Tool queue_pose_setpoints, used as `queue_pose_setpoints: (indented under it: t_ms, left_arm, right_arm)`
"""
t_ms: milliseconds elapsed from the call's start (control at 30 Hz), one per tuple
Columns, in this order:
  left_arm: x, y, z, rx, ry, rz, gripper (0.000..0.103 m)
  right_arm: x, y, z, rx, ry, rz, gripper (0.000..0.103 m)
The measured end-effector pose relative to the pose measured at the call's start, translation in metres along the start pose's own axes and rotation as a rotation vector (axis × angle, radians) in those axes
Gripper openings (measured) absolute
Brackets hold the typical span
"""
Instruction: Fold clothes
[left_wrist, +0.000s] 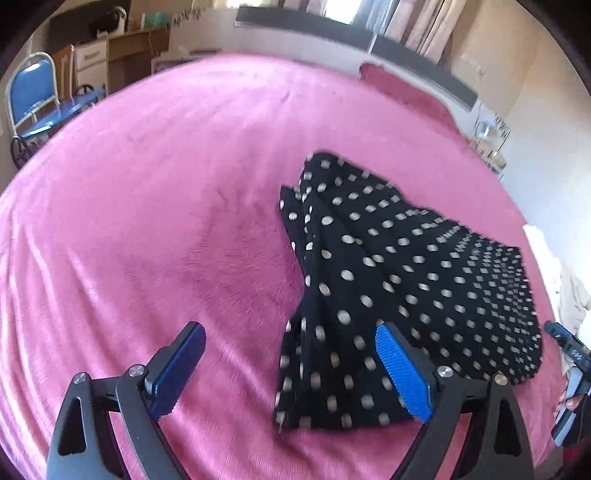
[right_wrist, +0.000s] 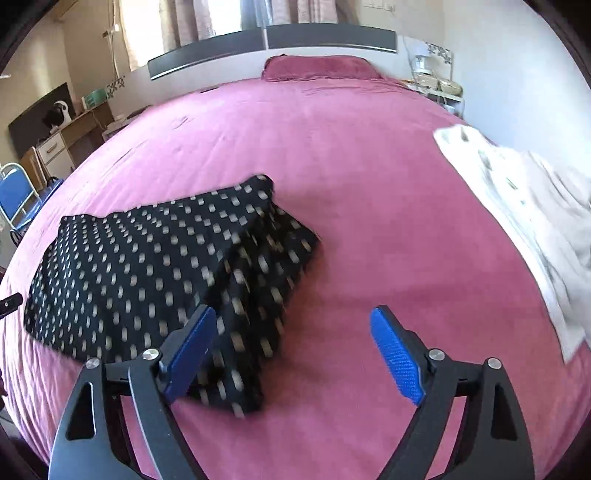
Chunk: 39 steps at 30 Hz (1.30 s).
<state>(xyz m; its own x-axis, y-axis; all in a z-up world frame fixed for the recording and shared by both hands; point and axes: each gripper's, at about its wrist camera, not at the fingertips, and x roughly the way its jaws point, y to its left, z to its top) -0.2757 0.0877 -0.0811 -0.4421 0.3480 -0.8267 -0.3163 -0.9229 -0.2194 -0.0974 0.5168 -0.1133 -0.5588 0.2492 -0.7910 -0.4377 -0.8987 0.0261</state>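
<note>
Left wrist view: 1 left gripper (left_wrist: 290, 330), its 2 blue pads spread wide with nothing pinched, hanging over 1 pink bedspread (left_wrist: 147, 184). 1 black polka-dot garment (left_wrist: 388, 266) lies partly folded on the bedspread, right of centre; the right pad overlaps its near edge in the picture, contact unclear. 1 blue chair (left_wrist: 31, 92) far left. The other gripper shows at the right edge.

Right wrist view: 1 right gripper (right_wrist: 293, 315), 2 pads spread wide, gripping nothing. Same garment (right_wrist: 155, 266) lies left of centre, its near flap running under the left pad. 1 white cloth pile (right_wrist: 524, 206) at the right edge of the bedspread, well apart. 1 pillow (right_wrist: 321, 68) at the headboard.
</note>
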Motion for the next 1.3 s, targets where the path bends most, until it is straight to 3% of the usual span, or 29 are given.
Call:
queue_pose_setpoints:
  t_ms: [100, 267, 433, 567, 667, 733, 800, 900, 1000, 1100, 1167, 1300]
  left_arm:
    - [0.028, 0.004, 0.003, -0.016, 0.064, 0.007, 0.101]
    - [0.023, 0.005, 0.006, -0.019, 0.036, -0.027, 0.099]
    - [0.027, 0.007, 0.007, -0.03, 0.033, -0.026, 0.099]
    - [0.033, 0.012, 0.012, -0.059, 0.053, -0.046, 0.101]
    - [0.011, 0.017, 0.022, -0.094, -0.017, -0.074, 0.1]
    - [-0.005, 0.018, 0.034, -0.097, -0.094, -0.061, 0.1]
    - [0.005, 0.013, 0.06, -0.083, -0.118, -0.051, 0.1]
    - [0.031, 0.005, 0.071, -0.028, -0.018, 0.045, 0.099]
    - [0.048, -0.001, 0.06, -0.006, 0.022, 0.078, 0.099]
    - [0.048, 0.002, 0.039, 0.028, 0.009, 0.118, 0.099]
    - [0.041, 0.01, 0.04, 0.001, 0.0, 0.08, 0.099]
    - [0.008, 0.006, 0.064, -0.003, -0.133, 0.055, 0.099]
  right_arm:
    - [0.042, 0.004, 0.004, -0.071, 0.108, -0.046, 0.089]
    - [0.026, -0.042, 0.002, 0.111, 0.058, -0.018, 0.09]
    - [0.022, -0.026, 0.014, 0.044, -0.002, -0.022, 0.091]
    - [0.056, -0.015, 0.025, 0.019, 0.044, -0.032, 0.091]
    - [0.046, -0.04, 0.023, 0.17, 0.04, 0.028, 0.091]
    - [0.031, -0.046, 0.03, 0.199, -0.016, 0.039, 0.091]
    - [0.015, -0.049, 0.039, 0.214, -0.08, 0.044, 0.091]
    - [0.019, -0.035, 0.058, 0.146, -0.078, 0.05, 0.091]
    - [0.046, -0.017, 0.068, 0.08, 0.007, 0.035, 0.091]
    - [0.067, -0.018, 0.052, 0.015, 0.087, -0.039, 0.091]
    - [0.072, -0.031, 0.046, 0.064, 0.103, 0.004, 0.091]
    - [0.04, -0.042, 0.065, 0.135, -0.034, 0.048, 0.091]
